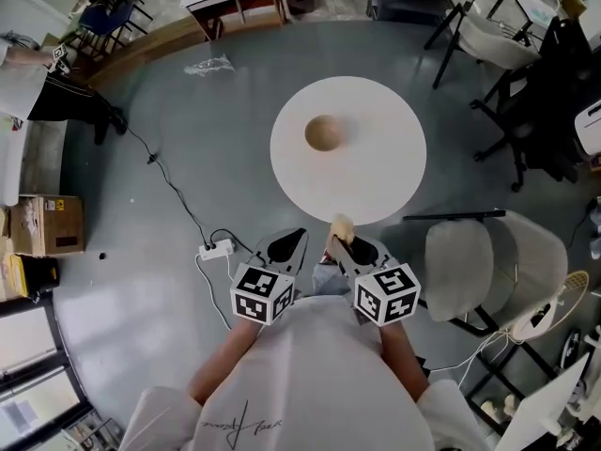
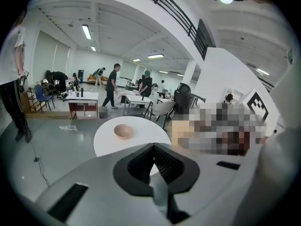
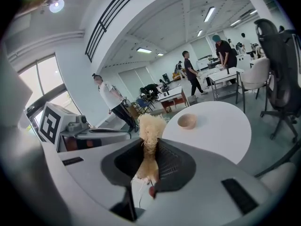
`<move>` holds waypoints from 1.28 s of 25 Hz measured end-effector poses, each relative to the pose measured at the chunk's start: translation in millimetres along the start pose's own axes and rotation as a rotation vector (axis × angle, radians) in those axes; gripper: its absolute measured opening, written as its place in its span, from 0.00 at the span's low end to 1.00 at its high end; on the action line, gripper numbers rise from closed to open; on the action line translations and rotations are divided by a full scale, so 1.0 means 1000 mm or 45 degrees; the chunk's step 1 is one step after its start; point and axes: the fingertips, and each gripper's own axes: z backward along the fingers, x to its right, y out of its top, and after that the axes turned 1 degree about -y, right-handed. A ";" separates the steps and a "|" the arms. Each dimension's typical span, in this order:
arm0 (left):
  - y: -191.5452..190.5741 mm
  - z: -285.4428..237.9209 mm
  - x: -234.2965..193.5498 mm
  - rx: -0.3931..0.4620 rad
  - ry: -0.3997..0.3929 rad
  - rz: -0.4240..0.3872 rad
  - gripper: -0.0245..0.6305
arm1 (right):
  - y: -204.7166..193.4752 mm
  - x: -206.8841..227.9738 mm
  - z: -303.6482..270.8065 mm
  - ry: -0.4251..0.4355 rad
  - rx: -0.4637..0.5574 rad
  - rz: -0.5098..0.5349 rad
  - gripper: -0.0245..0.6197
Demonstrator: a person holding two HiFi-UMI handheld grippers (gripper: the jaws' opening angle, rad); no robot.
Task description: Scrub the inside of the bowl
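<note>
A: Head view: grey office floor, a round white table [image 1: 376, 191], the wooden bowl [image 1: 324, 132] standing left of its middle.
B: Left gripper view?
A: The left gripper [image 2: 153, 149] is closed, empty and angled down.
B: Right gripper view?
A: The right gripper [image 3: 151, 145] pinches a soft fibre scrubber [image 3: 150, 125]. The bowl looks light and will likely slide, so brace its rim.

The scrubber's [image 3: 150, 125] lower end vanished between the right gripper's [image 3: 152, 144] clamped jaws. In the left gripper view, the bowl's [image 2: 123, 131] inside was too small to judge. At the right gripper view's right edge, a black chair [image 3: 282, 65] was cut off.
</note>
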 end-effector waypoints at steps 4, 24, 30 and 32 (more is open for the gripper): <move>0.007 -0.018 -0.007 -0.014 0.027 0.033 0.04 | 0.018 0.014 -0.005 0.040 0.022 0.009 0.17; 0.063 -0.057 -0.034 0.043 -0.081 0.020 0.04 | 0.075 0.088 0.001 0.007 0.044 0.102 0.17; 0.079 -0.087 -0.045 -0.022 -0.135 -0.085 0.04 | 0.083 0.101 -0.011 -0.006 0.017 0.129 0.17; 0.086 -0.095 -0.052 -0.038 -0.168 -0.088 0.04 | 0.085 0.104 -0.018 -0.035 0.005 0.139 0.17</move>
